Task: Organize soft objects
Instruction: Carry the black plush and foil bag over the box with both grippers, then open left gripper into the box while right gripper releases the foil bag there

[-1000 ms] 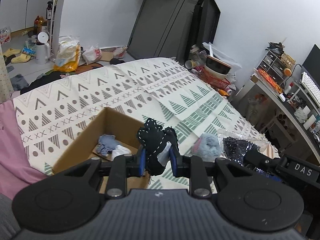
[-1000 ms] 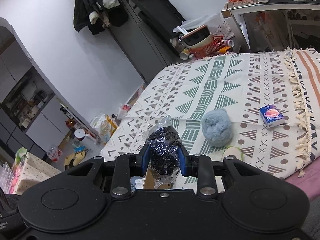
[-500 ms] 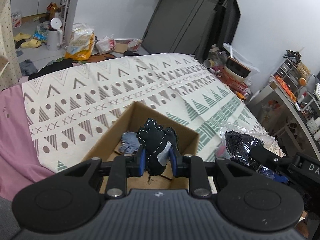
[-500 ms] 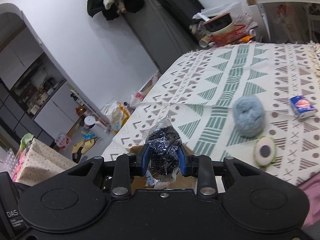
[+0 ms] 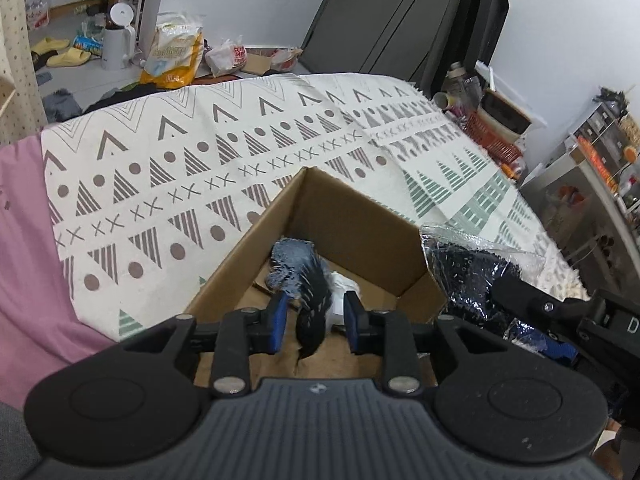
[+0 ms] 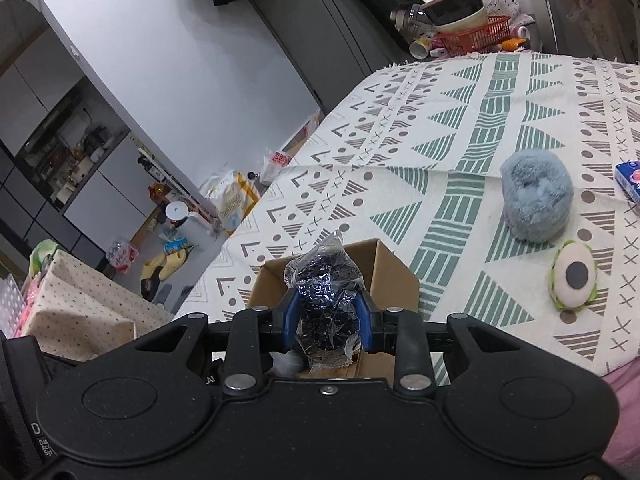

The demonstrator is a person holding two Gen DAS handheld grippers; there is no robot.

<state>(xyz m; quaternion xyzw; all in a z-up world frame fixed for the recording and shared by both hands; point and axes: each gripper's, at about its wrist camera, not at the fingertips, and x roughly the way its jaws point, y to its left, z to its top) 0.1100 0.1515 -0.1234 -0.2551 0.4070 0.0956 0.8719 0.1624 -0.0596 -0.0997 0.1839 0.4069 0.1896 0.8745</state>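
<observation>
Hovering over the open cardboard box point(image 5: 352, 220), the left gripper point(image 5: 313, 318) has its jaws spread, and a black white-stitched cloth toy point(image 5: 314, 304) hangs loose between them (blurred), above a blue-grey fuzzy piece point(image 5: 290, 258) inside the box. Right of the box, the right gripper point(image 6: 327, 322) clamps a plastic-bagged dark bundle point(image 6: 326, 300). Farther right on the patterned bedspread point(image 6: 460, 128) lie a blue-grey fluffy ball point(image 6: 536, 196) and an eyeball plush point(image 6: 574, 276).

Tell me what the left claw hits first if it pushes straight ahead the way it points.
Probably the black stitched cloth blurred between the open left claw; behind it, the cardboard box floor. Depth is unclear.
</observation>
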